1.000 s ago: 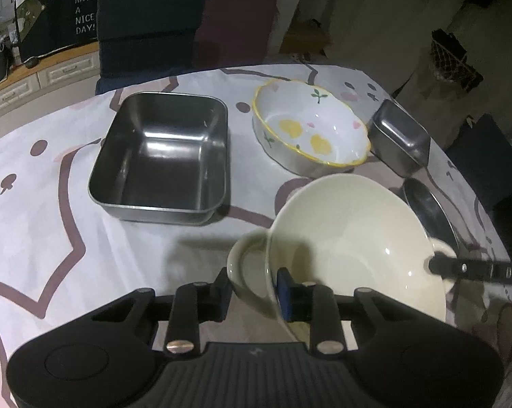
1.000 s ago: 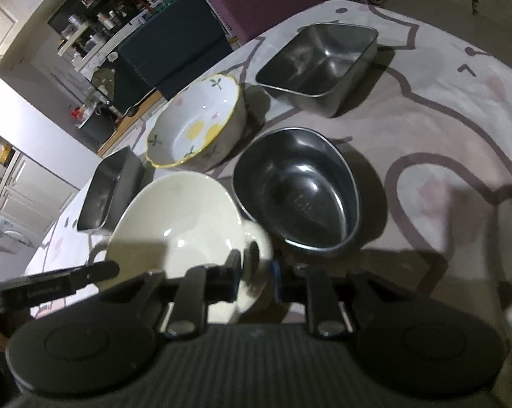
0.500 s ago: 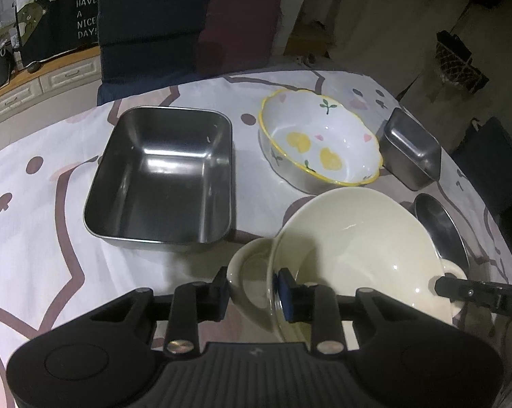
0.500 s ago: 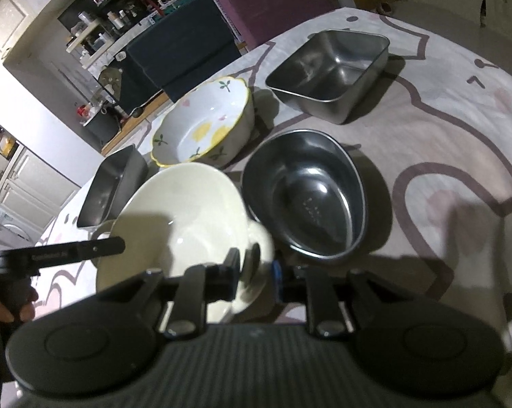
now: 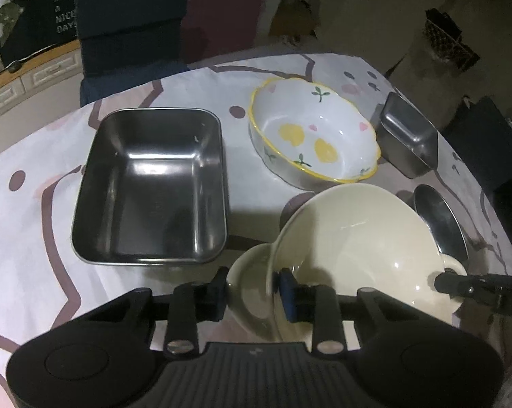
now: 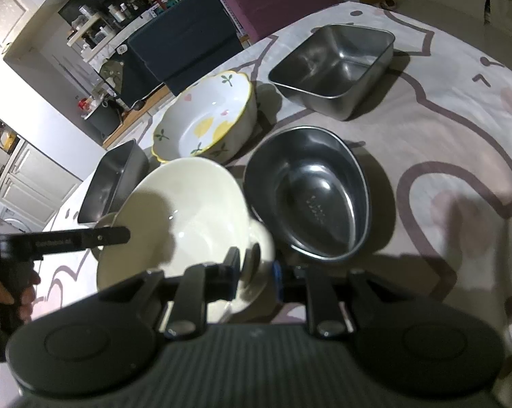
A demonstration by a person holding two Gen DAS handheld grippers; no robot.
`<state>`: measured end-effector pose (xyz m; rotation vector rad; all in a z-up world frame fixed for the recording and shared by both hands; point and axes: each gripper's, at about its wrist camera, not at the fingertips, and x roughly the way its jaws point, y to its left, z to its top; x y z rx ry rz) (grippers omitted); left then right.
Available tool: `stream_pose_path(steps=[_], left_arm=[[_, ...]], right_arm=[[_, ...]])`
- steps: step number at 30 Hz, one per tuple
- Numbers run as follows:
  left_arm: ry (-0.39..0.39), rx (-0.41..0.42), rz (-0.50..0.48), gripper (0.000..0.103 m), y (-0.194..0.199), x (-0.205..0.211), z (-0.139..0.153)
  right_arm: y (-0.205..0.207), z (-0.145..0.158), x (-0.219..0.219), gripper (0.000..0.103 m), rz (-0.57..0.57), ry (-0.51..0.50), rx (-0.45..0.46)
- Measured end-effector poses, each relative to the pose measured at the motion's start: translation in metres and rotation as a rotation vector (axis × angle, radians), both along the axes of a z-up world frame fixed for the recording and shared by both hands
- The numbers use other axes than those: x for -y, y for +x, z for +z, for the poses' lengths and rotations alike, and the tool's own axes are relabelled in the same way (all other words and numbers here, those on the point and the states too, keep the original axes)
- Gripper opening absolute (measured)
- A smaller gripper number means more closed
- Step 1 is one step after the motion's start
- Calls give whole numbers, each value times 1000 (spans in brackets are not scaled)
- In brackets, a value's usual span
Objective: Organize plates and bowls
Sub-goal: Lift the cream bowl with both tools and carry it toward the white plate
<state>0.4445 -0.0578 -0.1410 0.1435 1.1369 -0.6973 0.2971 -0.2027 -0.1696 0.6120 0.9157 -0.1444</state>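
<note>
Patterned tablecloth under everything, dim room behind. I've got the cream bowl up and tilted at the near edge, left gripper clamped on one handle, right gripper clamped on the opposite one. Big steel tray sits far left, floral bowl behind, oval steel bowl just beside.

Cream bowl between black grippers; beyond it a white bowl with yellow hearts, yellow rim; silver-grey tray
</note>
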Motion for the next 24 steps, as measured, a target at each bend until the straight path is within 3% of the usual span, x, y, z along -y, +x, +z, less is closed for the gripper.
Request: stream_pose_path(steps=[13,24], left_arm=[[-34,-4,115,32,-17,-9,0],[-136,-52,267,29,-43,-35,13]], right_arm=[[2,1,4,23,-13,6,-7],[-3,22,5,21,23,-23,37]])
